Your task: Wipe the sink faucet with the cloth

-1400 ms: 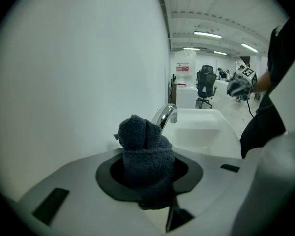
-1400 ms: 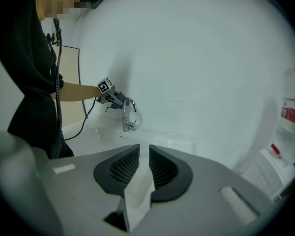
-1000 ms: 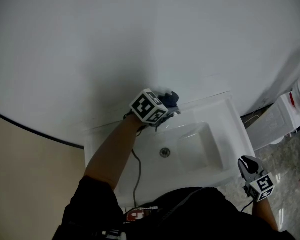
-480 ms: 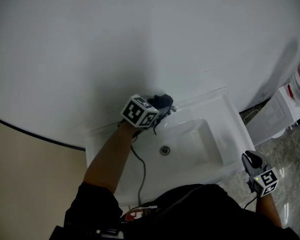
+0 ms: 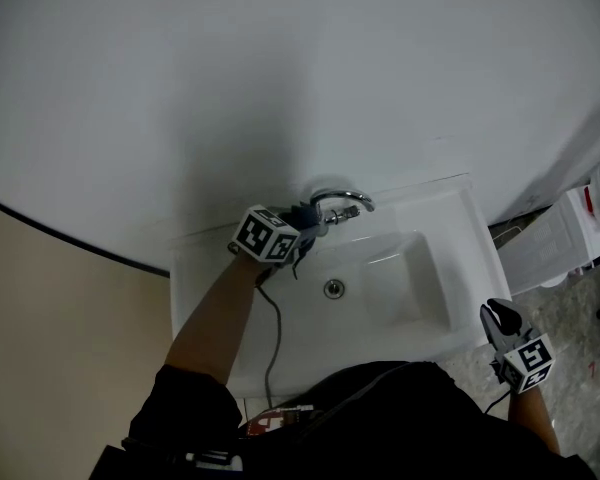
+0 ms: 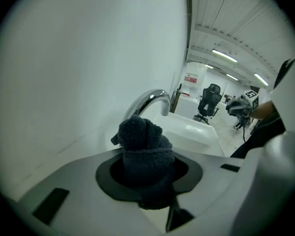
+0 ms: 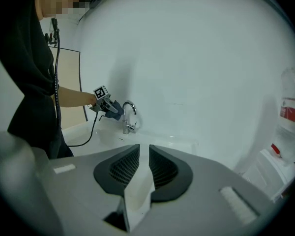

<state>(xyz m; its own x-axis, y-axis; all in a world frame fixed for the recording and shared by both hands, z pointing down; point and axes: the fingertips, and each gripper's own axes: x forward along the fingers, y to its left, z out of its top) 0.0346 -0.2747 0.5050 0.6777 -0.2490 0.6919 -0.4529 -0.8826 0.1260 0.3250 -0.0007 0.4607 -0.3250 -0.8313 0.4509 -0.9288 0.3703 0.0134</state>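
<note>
Person in a black top, a grey gripper in each hand
Short black sleeve; left gripper and right gripper each carry a white cube with black square markers; black jaw pads; black cable on the left.

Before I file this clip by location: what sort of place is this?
Probably a lab or workshop wash corner, not a home: a white rectangular sink with a curved chrome faucet, a black office chair and ceiling strip lights beyond.
</note>
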